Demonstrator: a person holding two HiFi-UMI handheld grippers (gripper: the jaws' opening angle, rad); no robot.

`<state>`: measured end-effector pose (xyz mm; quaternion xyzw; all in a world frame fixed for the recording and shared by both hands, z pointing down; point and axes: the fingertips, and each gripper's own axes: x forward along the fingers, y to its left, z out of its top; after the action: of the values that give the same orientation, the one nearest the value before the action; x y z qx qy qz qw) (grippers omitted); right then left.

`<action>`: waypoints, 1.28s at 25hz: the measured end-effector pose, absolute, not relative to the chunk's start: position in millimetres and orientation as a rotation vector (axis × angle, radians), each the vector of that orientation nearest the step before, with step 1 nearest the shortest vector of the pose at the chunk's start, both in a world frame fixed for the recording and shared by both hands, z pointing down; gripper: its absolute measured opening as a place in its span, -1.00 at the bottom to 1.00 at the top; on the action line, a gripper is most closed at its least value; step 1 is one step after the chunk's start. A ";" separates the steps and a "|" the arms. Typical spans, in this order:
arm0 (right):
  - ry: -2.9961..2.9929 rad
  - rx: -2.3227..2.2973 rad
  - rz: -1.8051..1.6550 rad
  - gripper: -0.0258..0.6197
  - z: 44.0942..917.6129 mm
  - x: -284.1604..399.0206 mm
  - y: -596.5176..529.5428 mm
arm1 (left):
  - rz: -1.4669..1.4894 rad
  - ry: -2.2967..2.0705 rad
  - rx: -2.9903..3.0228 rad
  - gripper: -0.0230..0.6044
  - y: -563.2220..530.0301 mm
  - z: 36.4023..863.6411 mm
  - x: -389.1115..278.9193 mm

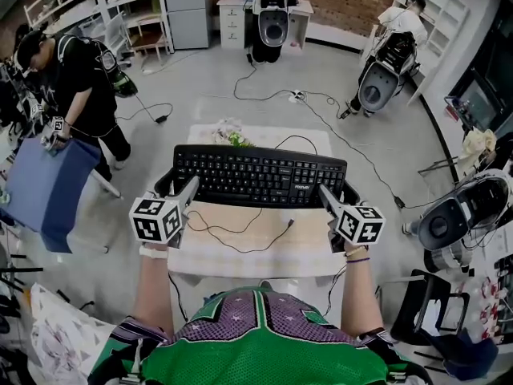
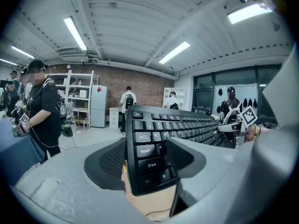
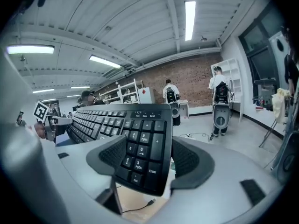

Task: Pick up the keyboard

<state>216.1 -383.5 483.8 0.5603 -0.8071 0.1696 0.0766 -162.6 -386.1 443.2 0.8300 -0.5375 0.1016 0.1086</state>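
A black keyboard (image 1: 260, 175) hangs level above the small table (image 1: 313, 255), tilted so its keys face me. My left gripper (image 1: 172, 189) is shut on the keyboard's left end (image 2: 149, 157), its ribbed pads (image 2: 110, 160) pressing both faces. My right gripper (image 1: 337, 197) is shut on the number-pad end (image 3: 140, 157). The keyboard's black cable (image 1: 240, 235) trails in loops over the tabletop below. Each gripper's marker cube shows near my hands in the head view.
A bunch of flowers (image 1: 228, 133) lies at the table's far edge. A person (image 1: 76, 79) bends over a blue board (image 1: 44, 187) at the left. Robot-like machines stand at the back (image 1: 272, 14) and right (image 1: 385, 74). Cables cross the grey floor (image 1: 321, 103).
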 end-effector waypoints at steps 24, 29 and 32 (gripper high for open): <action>-2.545 1.733 0.179 -0.01 369.0 178.9 -372.0 | 0.060 -1.740 2.524 -0.07 -357.7 348.6 -200.6; -2.553 1.725 0.179 -0.02 366.3 175.6 -373.3 | 0.049 -1.748 2.522 -0.07 -357.6 344.4 -203.8; -2.553 1.727 0.176 -0.02 365.5 175.3 -372.5 | 0.041 -1.754 2.525 -0.07 -356.7 342.6 -204.2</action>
<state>175.3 -372.5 365.5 0.5592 -0.8266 0.0571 0.0269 -204.2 -356.7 342.6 0.8208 -0.5701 0.0133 0.0335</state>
